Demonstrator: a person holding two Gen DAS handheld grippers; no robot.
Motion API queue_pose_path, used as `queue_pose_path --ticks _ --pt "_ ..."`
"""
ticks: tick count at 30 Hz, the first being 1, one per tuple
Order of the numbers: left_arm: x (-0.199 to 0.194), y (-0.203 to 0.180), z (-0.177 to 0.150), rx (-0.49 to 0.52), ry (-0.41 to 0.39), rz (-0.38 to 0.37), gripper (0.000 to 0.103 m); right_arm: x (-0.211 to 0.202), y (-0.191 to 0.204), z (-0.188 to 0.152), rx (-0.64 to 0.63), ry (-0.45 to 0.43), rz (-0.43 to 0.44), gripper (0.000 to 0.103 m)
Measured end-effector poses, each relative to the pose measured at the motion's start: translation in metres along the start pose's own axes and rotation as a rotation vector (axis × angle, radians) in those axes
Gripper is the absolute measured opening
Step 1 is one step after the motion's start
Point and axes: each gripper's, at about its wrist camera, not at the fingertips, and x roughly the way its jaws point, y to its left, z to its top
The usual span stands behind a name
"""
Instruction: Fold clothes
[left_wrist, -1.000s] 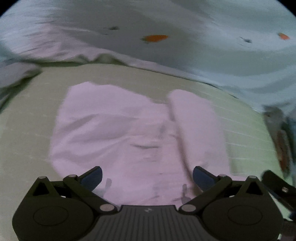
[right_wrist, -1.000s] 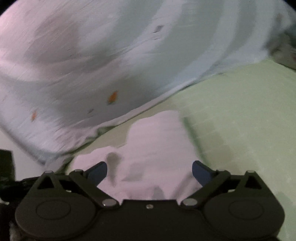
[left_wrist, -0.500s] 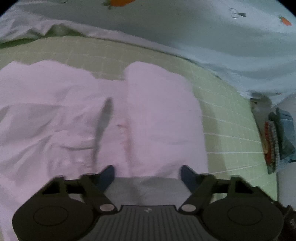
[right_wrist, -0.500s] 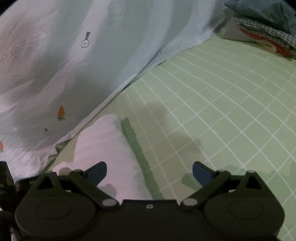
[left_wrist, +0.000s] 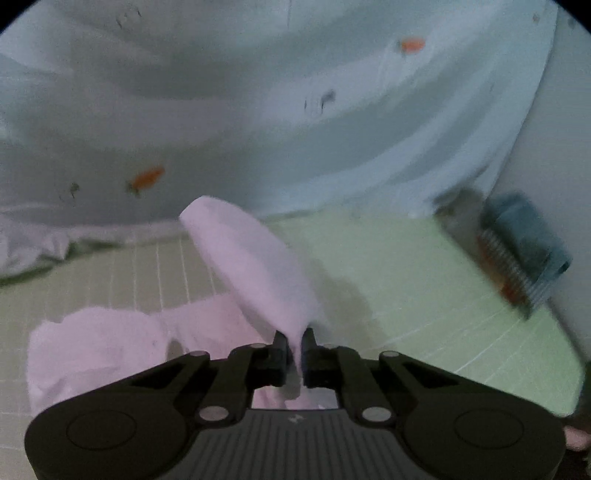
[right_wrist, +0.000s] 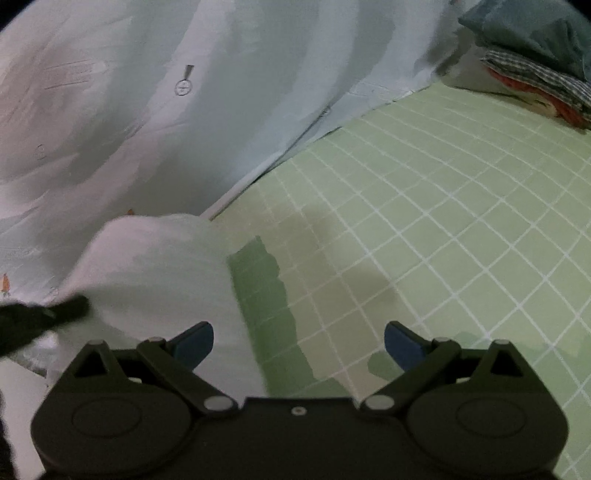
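pink garment (left_wrist: 258, 273) between left gripper (left_wrist: 293, 341) fingers (left_wrist: 280, 345); right gripper (right_wrist: 299, 341) agape

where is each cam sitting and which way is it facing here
Left wrist: sits on the left gripper, facing along shut fingers that pinch the pink garment, toward the carrot-print sheet.
Right wrist: sits on the right gripper, fingers open, facing across the green grid mat.
Both see garment, mat, sheet and the folded clothes stack.
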Motion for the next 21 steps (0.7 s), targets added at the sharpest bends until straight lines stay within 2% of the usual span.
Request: queue_pose_path --ticks 3,6,9,10,12,13,14,15,16,20,21 --pt "-0.039 0.022 0.002 -0.041 -0.068 0.028 0.007 -0.001 0.012 -0.007 -0.024 0.012 0.013 0.100" --pt "-0.061 0.069 -0.011 -0.137 -0.094 0.091 0.008 0.002 0.026 -0.016 -0.059 0.039 0.025 0.100" --pt "-0.050 0.135 -0.050 -0.306 -0.004 0.216 0.012 0.008 0.044 -0.026 -0.107 0.076 0.034 0.100" --pt "-0.045 0.158 -0.064 -0.363 0.030 0.259 0.019 0.010 0.049 -0.028 -0.124 0.088 0.035 0.100" --pt "-0.033 0.191 -0.095 -0.454 0.114 0.315 0.023 0.014 0.062 -0.034 -0.166 0.117 0.035 0.100" --pt "-0.032 0.201 -0.107 -0.489 0.130 0.319 0.031 0.017 0.069 -0.036 -0.193 0.130 0.031 0.100" --pt "-0.033 0.208 -0.115 -0.519 0.131 0.311 0.048 0.020 0.075 -0.039 -0.220 0.142 0.027 0.100" --pt "-0.034 0.214 -0.124 -0.550 0.132 0.304 0.058 0.022 0.082 -0.042 -0.246 0.155 0.022 0.100" --pt "-0.036 0.218 -0.129 -0.567 0.125 0.297 0.075 0.026 0.088 -0.044 -0.273 0.165 0.019 0.100" --pt "-0.029 0.216 -0.131 -0.552 0.104 0.223 0.093 0.042 0.109 -0.048 -0.342 0.209 0.021 0.101" --pt "-0.024 0.217 -0.132 -0.547 0.111 0.201 0.094 0.047 0.113 -0.047 -0.349 0.219 0.024 0.101"
